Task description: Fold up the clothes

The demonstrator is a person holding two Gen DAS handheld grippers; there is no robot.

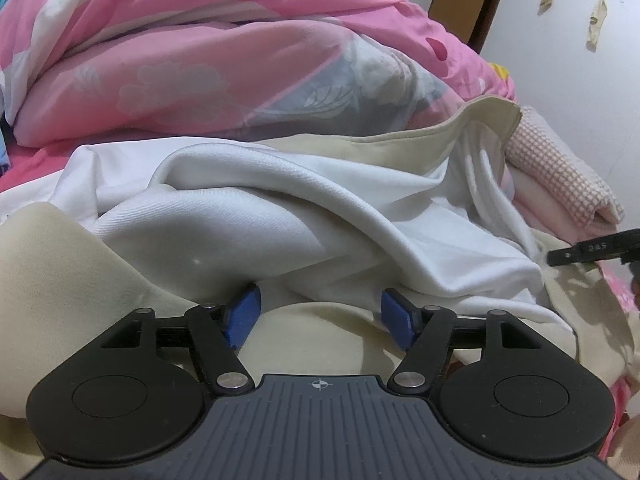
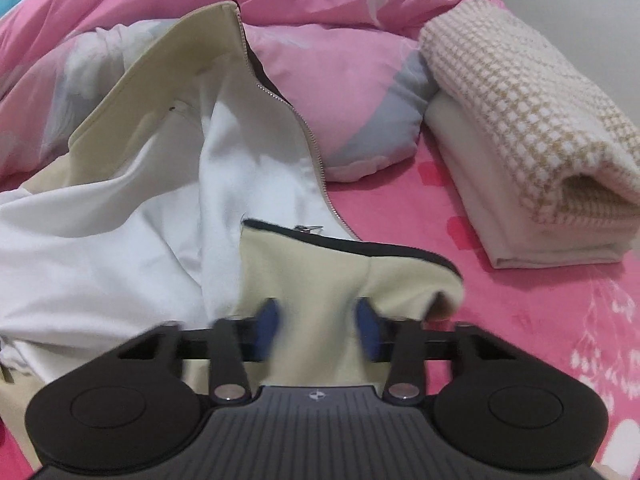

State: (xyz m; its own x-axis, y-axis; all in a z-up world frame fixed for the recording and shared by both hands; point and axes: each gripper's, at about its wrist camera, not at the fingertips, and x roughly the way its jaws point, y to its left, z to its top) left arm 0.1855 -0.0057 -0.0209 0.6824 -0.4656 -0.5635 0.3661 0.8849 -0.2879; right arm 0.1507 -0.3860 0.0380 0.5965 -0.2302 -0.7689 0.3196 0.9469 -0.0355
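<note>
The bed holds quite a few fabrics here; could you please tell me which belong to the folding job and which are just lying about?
In the job:
- cream jacket with white lining and zipper
- left tongs, open over it
- right tongs, cream fabric between them

Lying about:
- pink quilt
- folded checked blanket
- pink bedsheet

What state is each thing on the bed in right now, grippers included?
Cream jacket: unzipped, crumpled, white lining exposed.
Jacket zipper: open.
Checked towel stack: folded, set aside on the pink sheet.
Pink duvet: bunched in a heap behind the jacket.
Left gripper: open, cream fabric between the pads, not pinched.
Right gripper: blurred; jaws apart with cream fabric between them; grip not clear.
</note>
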